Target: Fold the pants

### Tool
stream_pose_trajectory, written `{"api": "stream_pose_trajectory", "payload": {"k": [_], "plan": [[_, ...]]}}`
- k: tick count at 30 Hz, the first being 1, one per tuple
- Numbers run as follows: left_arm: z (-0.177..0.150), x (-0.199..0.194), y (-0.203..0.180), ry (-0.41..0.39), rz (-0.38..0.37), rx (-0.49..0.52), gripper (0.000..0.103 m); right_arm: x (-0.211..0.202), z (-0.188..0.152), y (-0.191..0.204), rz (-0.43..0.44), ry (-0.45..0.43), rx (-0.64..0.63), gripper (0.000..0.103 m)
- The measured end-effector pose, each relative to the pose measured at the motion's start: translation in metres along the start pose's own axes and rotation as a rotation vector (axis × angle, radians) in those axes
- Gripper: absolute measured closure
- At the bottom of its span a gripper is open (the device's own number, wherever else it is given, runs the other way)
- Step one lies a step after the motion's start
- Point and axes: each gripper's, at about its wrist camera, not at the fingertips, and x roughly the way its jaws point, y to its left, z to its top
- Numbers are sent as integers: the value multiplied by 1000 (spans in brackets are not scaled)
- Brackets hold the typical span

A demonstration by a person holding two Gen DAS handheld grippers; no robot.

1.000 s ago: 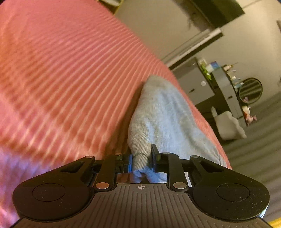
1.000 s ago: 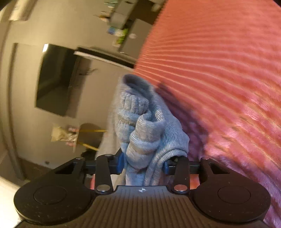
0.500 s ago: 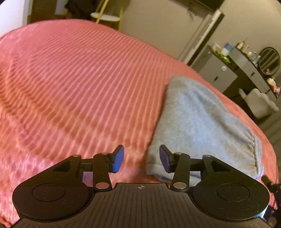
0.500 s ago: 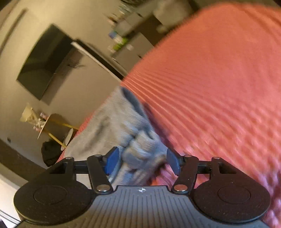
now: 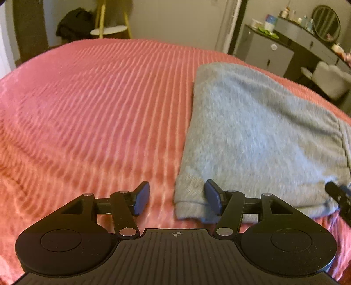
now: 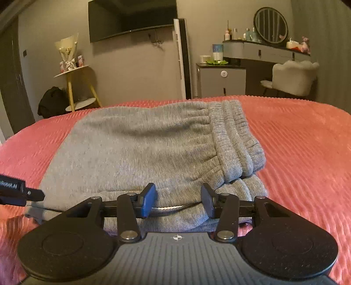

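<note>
You have let go: the grey pants (image 6: 140, 149) now lie folded on the bed (image 5: 87, 105), your left claw (image 5: 176, 200) opening, your right claw (image 6: 178, 200) apart though closing.

A dark television (image 6: 131, 18) is mounted on the grey far wall (image 6: 136, 65). A round mirror (image 6: 271, 25) and white chair (image 6: 294, 76) are seen at far right.

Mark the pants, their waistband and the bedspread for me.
pants (image 6: 136, 149): right wrist view, flat top layer.
waistband (image 6: 237, 140): right wrist view, ribbed elastic band.
bedspread (image 5: 92, 105): left wrist view, bare ribbed surface.
</note>
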Motion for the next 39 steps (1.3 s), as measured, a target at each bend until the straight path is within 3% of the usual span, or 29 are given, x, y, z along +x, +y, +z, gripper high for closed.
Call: {"api": "stream_pose_trajectory", "payload": {"k": [3, 6, 8, 10, 11, 15, 17, 20, 25, 27, 31, 39], "plan": [[-7, -7, 3, 18, 16, 38, 41, -1, -1, 2, -1, 10, -1, 57], [-25, -8, -1, 128, 31, 128, 57, -7, -8, -1, -1, 33, 23, 53], [-43, -18, -5, 112, 36, 189, 56, -16, -13, -6, 8, 46, 66, 53], [-56, -30, -6, 84, 16, 195, 48, -25, -19, -8, 7, 77, 106, 35], [-63, -37, -4, 73, -6, 176, 46, -29, -21, -9, 4, 90, 124, 20], [-78, -59, 4, 16, -40, 125, 27, -49, -28, -13, 29, 117, 183, 12], [-83, -68, 9, -26, -37, 128, 27, -58, -30, -13, 8, 129, 184, 4], [-84, -77, 19, -64, -52, 110, 15, -65, -32, -10, -27, 151, 178, 4], [-85, -86, 33, -151, -65, 80, 13, -80, -34, -5, -79, 118, 163, 4], [-84, -85, 36, -153, -98, 64, 13, -87, -33, -3, -69, 86, 150, 4], [-87, -79, 34, -161, -135, 94, 13, -82, -34, 3, -76, 140, 123, 4], [-83, -61, 42, -142, -139, 44, 13, -71, -36, 21, -102, 149, 44, 4]]}}
